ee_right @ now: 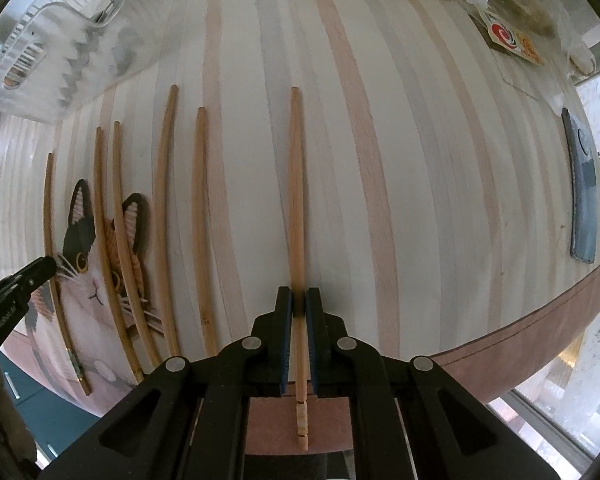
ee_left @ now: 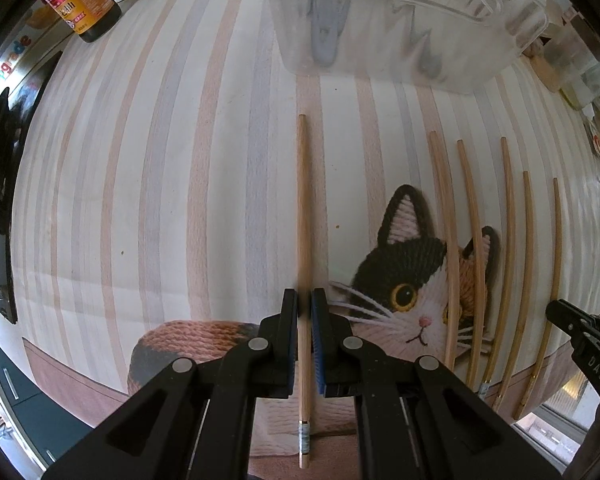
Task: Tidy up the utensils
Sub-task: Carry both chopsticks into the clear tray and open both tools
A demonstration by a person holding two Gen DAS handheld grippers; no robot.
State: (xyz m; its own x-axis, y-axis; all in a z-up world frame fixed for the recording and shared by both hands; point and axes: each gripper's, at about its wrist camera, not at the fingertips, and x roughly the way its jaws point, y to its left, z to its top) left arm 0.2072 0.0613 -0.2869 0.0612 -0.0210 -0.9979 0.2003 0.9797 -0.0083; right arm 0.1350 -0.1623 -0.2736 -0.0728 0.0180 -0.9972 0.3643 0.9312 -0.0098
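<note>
Striped tablecloth [ee_left: 160, 160] with cat picture [ee_left: 412, 276], dark sauce bottle [ee_left: 86, 0], grey sharpening stone [ee_right: 583, 196]

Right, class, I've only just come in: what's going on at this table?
A person is sorting chopsticks on a striped cat-print tablecloth, using handheld tongs in each hand. The left tongs are shut on one chopstick, and the right tongs are shut on another chopstick; both point down at the table. Several more chopsticks lie side by side between them. A clear plastic utensil tray sits at the far side with cutlery in it.
</note>
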